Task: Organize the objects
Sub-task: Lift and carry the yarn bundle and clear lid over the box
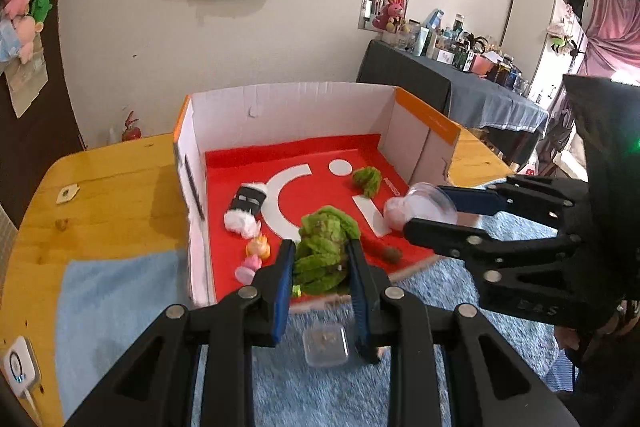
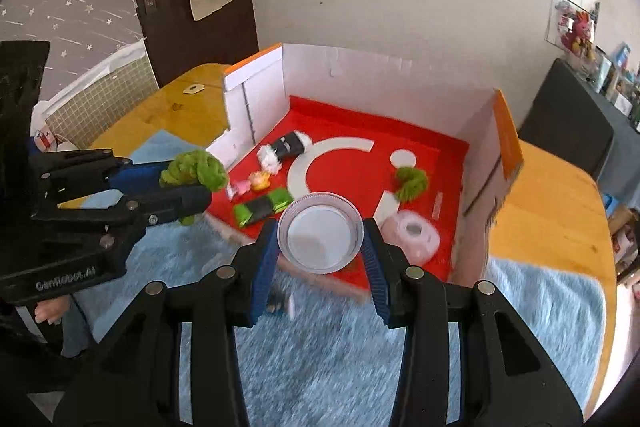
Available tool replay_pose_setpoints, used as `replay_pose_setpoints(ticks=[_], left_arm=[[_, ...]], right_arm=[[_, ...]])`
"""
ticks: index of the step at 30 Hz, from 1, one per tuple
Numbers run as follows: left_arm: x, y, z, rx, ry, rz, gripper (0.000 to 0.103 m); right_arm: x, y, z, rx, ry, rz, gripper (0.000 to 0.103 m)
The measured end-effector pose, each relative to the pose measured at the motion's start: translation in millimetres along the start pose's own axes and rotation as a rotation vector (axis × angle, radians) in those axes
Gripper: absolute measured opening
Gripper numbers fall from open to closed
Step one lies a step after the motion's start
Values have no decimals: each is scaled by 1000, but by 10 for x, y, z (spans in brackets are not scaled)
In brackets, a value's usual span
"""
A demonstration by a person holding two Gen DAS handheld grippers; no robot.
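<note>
We look down along our two grippers, both tilted downward above a blue fuzzy mat (image 2: 320, 367). Our left gripper (image 1: 320, 267) has its blue pads narrowed tight on a green fuzzy toy (image 1: 324, 251), which bulges out above the fingertips. Just below it on the mat lies a small clear square container (image 1: 325, 345), blurred. Our right gripper (image 2: 320, 247) is part-way closed, its pads pressing the two sides of a round clear lid (image 2: 321, 233), held flat-face toward the camera. At the left gripper's handle we glimpse what may be fingers (image 2: 48, 313), though the edge is dim.

Beyond both sets of fingertips sits an open cardboard box (image 2: 360, 59) with white walls and a red floor. Inside, ahead of the right gripper, are a pink round case (image 2: 414, 235), a second green fuzzy piece (image 2: 410, 183), a black-and-green roll (image 2: 262, 207), a black-and-white roll (image 2: 284, 147) and two small pink figures (image 2: 250, 183). The box rests on a wooden table (image 2: 552, 187).
</note>
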State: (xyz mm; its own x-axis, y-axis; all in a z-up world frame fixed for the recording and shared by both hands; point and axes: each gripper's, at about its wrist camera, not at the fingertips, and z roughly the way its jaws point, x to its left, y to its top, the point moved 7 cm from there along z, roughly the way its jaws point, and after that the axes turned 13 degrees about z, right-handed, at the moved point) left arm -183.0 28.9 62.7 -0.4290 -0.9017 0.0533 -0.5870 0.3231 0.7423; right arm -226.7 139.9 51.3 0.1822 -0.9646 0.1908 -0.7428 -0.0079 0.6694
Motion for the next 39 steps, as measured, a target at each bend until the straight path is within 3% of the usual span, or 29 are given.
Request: replay_pose_setpoints(ticks=[9,21,39], left_arm=[[164,184,526,89,4,34,27],[347,168,1179,237,-33,42,27],[358,83,1452,314,-49,58,27]], right_arm=[[-215,201,588,110,-62,-35,39],[-375,254,1127,264,-95,-95,39],[-436,168,1302,347,-102,-123,40]])
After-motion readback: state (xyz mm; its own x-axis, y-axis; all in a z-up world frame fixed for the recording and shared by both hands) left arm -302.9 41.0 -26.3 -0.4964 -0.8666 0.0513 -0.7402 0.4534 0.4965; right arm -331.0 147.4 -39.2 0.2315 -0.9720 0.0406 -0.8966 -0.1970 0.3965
